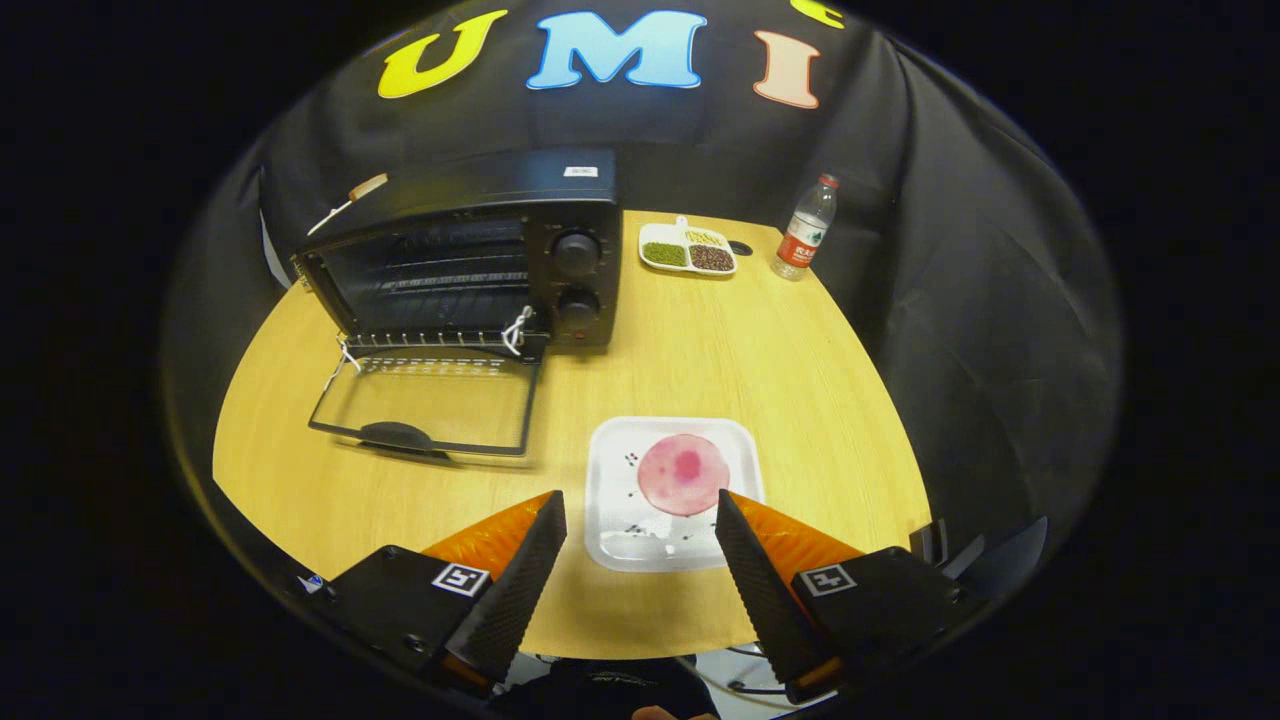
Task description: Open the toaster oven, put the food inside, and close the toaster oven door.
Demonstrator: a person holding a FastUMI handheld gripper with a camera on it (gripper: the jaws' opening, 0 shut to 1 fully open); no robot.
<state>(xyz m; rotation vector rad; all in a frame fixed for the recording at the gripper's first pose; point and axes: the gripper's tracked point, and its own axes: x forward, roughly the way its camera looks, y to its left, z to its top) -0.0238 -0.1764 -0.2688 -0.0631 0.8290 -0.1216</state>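
Note:
A black toaster oven (470, 250) stands at the back left of the wooden table, its glass door (425, 405) folded down flat onto the table and the rack visible inside. A round pink slice of food (684, 474) lies on a white square tray (615, 500) near the table's front edge. My gripper (640, 510) hovers above the tray's near side, open wide, with the tray between and just ahead of the fingertips. Nothing is held between the fingers.
A small white divided dish (688, 250) with green, brown and yellow grains sits to the right of the oven. A plastic water bottle (806, 230) stands at the table's back right. Bare wooden tabletop (760, 350) lies between oven and tray.

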